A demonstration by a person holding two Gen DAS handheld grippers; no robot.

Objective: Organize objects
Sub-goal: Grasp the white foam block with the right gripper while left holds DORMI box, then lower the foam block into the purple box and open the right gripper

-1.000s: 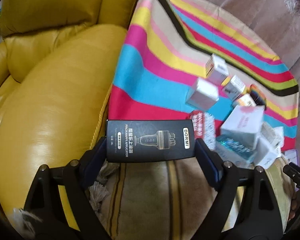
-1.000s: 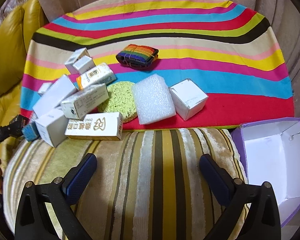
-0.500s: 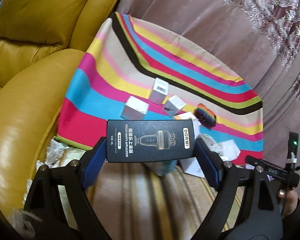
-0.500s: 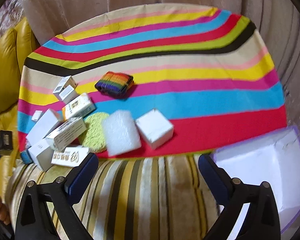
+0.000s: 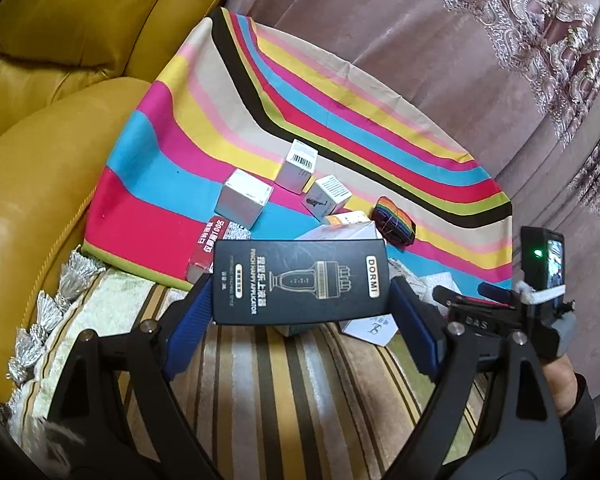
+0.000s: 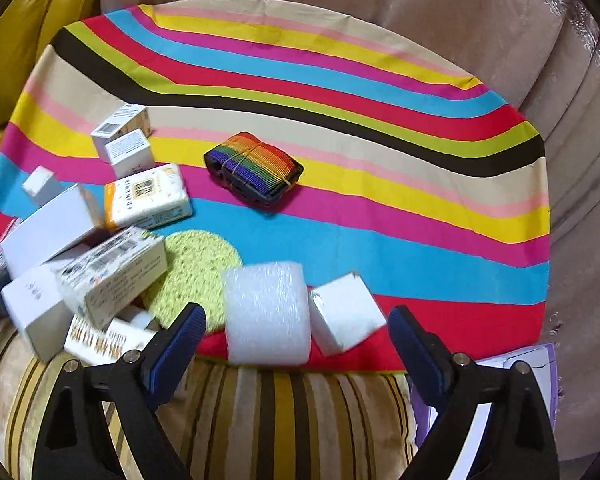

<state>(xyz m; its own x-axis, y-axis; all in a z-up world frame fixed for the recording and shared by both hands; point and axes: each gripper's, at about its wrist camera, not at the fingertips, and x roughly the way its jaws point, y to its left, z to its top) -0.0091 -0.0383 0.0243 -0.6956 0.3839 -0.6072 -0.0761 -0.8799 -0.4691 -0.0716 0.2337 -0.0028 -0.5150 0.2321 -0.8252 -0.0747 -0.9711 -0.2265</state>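
Observation:
My left gripper (image 5: 300, 312) is shut on a black DORMI box (image 5: 300, 282), held crosswise above the striped cushion. Behind it, small white boxes (image 5: 244, 199) and a rainbow strap roll (image 5: 394, 226) lie on the striped cloth (image 5: 204, 136). My right gripper (image 6: 296, 344) is open and empty, its fingers either side of a white foam block (image 6: 266, 312) and a small white box (image 6: 346, 314) at the cloth's near edge. A pile of boxes (image 6: 112, 272) lies to its left, beside a green round sponge (image 6: 198, 268). The rainbow strap roll also shows in the right wrist view (image 6: 254, 168).
A yellow leather sofa (image 5: 40, 120) stands left of the cloth. A purple-edged open box (image 6: 516, 392) sits at the lower right. A brown curtain (image 5: 460, 60) hangs behind. A gold striped cushion (image 6: 284, 420) lies under both grippers. The other gripper's body (image 5: 540, 300) shows at right.
The left gripper has swung right with the black box, from the sofa side toward the cloth and its boxes. The right gripper has moved closer to the foam block and white box.

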